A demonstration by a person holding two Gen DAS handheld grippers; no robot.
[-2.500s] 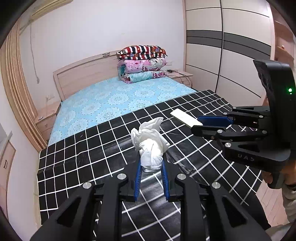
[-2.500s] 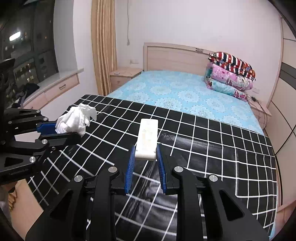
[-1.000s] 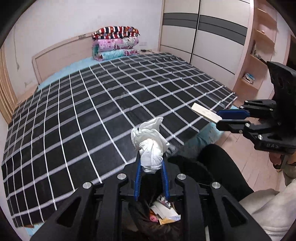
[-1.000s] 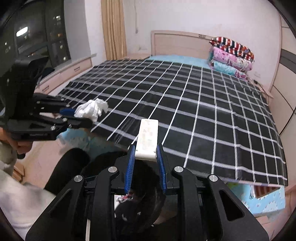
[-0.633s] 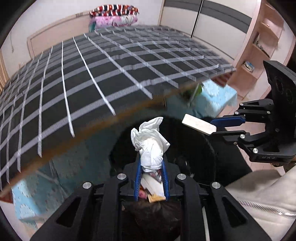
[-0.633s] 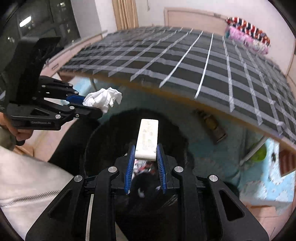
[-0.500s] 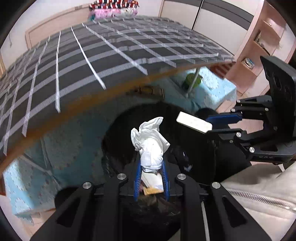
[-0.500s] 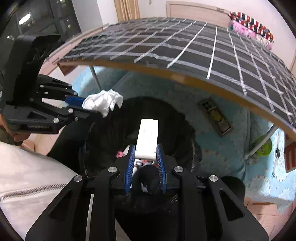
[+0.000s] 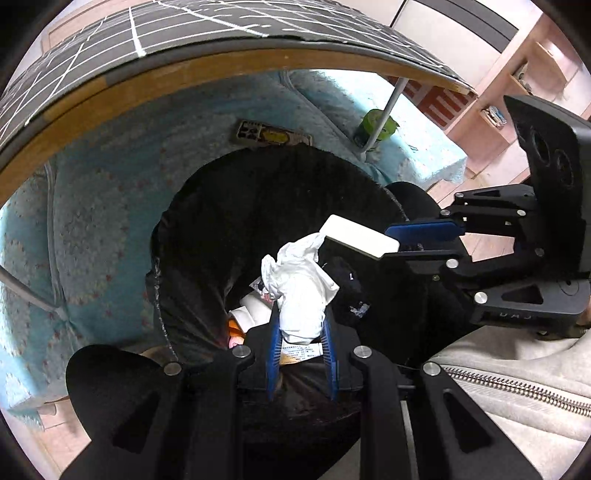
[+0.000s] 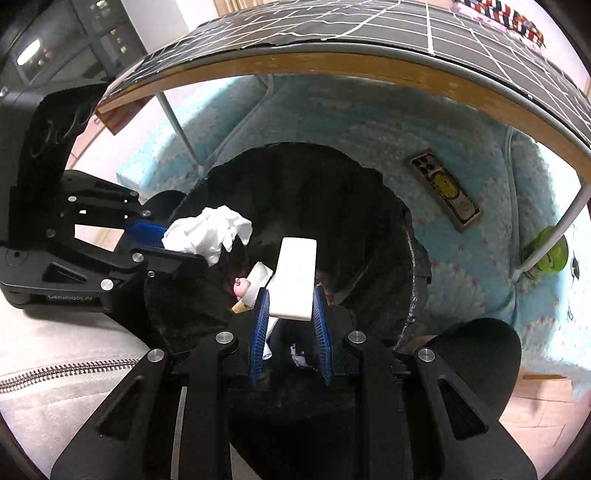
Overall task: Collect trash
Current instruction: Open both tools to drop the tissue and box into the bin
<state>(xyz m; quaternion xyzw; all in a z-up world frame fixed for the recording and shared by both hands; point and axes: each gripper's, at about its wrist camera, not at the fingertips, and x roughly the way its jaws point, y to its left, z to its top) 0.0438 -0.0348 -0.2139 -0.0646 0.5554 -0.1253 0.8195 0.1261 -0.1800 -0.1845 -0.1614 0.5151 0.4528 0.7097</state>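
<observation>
A big board (image 9: 221,33) with a black cloth and white lines hangs over the top. Under it is a blue bed cover (image 9: 92,221). A black trash bag (image 9: 236,221) stands wide open in front of it, with some trash down inside. The left gripper (image 9: 301,328) points down over the bag and pinches a crumpled white tissue (image 9: 303,291). The right gripper (image 10: 290,310) is beside it, also over the bag, and pinches a flat white block (image 10: 295,280) between its blue pads (image 10: 260,321).
</observation>
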